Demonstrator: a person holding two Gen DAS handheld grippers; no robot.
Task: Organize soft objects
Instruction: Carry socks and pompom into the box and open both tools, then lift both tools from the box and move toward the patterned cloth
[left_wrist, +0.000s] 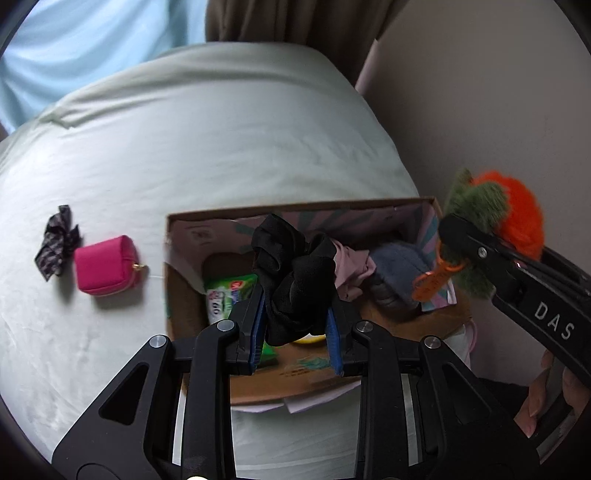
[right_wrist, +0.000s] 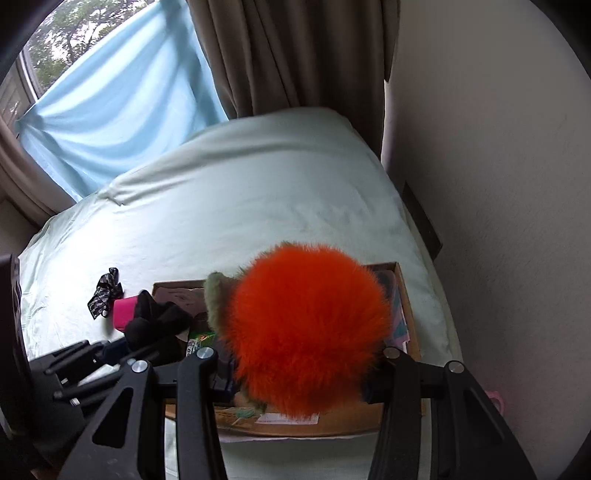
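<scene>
My left gripper (left_wrist: 295, 314) is shut on a black scrunchie (left_wrist: 291, 266) and holds it above the open cardboard box (left_wrist: 173, 258) on the bed. My right gripper (right_wrist: 303, 373) is shut on an orange and green fluffy pom-pom (right_wrist: 306, 332), held over the box's right side (right_wrist: 404, 295); it also shows in the left wrist view (left_wrist: 495, 210) with an orange tag. The box holds a green packet (left_wrist: 221, 295), pink cloth (left_wrist: 351, 269) and a grey-blue plush (left_wrist: 395, 266). A pink pouch (left_wrist: 107, 266) and a patterned dark scrunchie (left_wrist: 57, 240) lie on the sheet left of the box.
The bed has a pale green sheet (left_wrist: 221, 140). A wall (right_wrist: 498, 184) runs along its right side. Brown curtains (right_wrist: 295, 55) and a light blue cloth (right_wrist: 118, 110) hang behind the bed. My left gripper shows at the lower left of the right wrist view (right_wrist: 122, 350).
</scene>
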